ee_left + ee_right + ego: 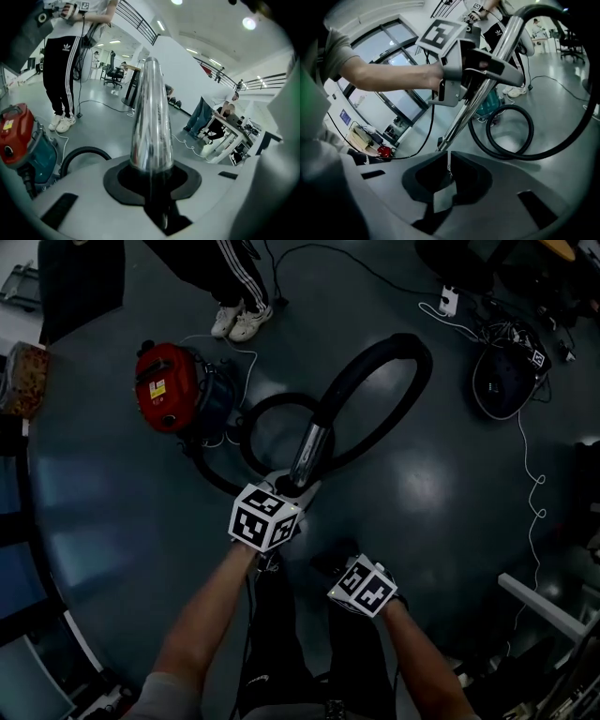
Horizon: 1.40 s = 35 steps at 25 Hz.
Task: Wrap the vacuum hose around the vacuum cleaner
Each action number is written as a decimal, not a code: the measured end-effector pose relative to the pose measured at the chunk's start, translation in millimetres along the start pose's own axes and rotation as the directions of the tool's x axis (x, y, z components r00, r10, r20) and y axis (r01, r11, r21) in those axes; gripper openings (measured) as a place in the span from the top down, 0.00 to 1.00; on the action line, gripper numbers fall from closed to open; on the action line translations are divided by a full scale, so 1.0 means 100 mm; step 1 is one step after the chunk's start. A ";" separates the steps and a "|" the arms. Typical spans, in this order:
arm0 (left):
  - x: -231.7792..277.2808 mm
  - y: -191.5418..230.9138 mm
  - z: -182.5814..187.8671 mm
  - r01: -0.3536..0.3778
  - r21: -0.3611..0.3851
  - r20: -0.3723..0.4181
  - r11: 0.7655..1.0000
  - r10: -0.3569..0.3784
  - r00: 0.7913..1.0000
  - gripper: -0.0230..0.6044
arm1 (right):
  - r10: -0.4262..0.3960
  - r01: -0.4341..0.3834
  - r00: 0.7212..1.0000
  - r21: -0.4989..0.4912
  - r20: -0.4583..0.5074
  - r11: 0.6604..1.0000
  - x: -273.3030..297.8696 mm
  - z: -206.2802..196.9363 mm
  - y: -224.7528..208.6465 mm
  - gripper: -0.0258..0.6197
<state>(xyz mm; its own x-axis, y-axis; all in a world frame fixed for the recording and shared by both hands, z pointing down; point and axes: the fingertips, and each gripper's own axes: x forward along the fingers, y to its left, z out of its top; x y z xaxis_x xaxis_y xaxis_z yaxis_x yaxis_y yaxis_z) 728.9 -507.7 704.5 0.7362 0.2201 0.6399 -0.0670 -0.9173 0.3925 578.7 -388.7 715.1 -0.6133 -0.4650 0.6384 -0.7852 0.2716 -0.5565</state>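
The left tool (152, 174) was pinched on the chrome tube (310, 451) of the vacuum hose (405, 351). The tube was gripped near its lower end and tilted up and away from the person. From the tube's far end the black hose was arched over and brought back down to the floor (450, 484). There a loop of it was laid just beside the red vacuum cleaner (167, 387), and the hose was not yet wound around the cleaner. The right tool (447, 163) was pressed together with nothing between its jaws. It was held nearer the person, apart from the tube. A bystander's white shoes (241, 321) were seen near the cleaner.
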 end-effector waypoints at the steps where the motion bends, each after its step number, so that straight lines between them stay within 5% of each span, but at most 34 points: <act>1: 0.10 0.02 -0.02 0.008 -0.011 0.003 1.000 -0.008 1.000 0.81 | -0.017 0.017 1.000 0.015 0.022 1.000 0.11 -0.02 -0.09 0.95; 8: 0.48 0.07 -0.23 0.052 -0.096 0.036 0.994 -0.049 0.998 0.81 | -0.051 -0.001 0.978 0.246 0.203 0.969 0.75 -0.13 -0.52 0.60; 12: 0.47 0.17 -0.37 0.063 -0.242 0.092 0.968 -0.042 0.995 0.81 | -0.063 -0.017 0.964 0.298 0.257 0.954 1.05 -0.12 -0.56 0.60; 19: 0.41 0.33 -0.36 0.042 -0.455 0.187 0.890 0.050 0.981 0.81 | -0.177 0.105 0.952 0.275 0.249 0.956 1.21 -0.15 -0.74 0.60; 20: 0.38 0.37 -0.37 0.039 -0.471 0.194 0.881 0.061 0.979 0.81 | -0.182 0.114 0.952 0.267 0.245 0.957 1.20 -0.16 -0.74 0.74; 22: 0.33 0.44 -0.44 0.033 -0.483 0.194 0.875 0.071 0.979 0.81 | -0.175 0.113 0.959 0.265 0.225 0.958 1.23 -0.18 -0.70 0.81; 26: 0.25 0.52 -0.67 0.021 -0.472 0.125 0.881 0.044 0.991 0.80 | -0.140 0.096 0.978 0.258 0.156 0.961 1.34 -0.29 -0.61 0.83; 35: 0.14 0.61 -1.05 0.025 -0.301 -0.031 0.953 -0.036 0.999 0.58 | -0.124 0.125 0.992 0.160 -0.021 0.979 1.42 -0.58 -0.65 0.83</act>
<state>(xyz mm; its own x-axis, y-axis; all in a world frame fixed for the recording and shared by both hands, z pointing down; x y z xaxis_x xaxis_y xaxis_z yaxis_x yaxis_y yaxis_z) 664.5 -526.2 806.6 0.7168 0.2634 0.6456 -0.2482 -0.7689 0.5892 538.1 -423.3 872.7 -0.5131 -0.4775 0.7132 -0.8321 0.0728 -0.5499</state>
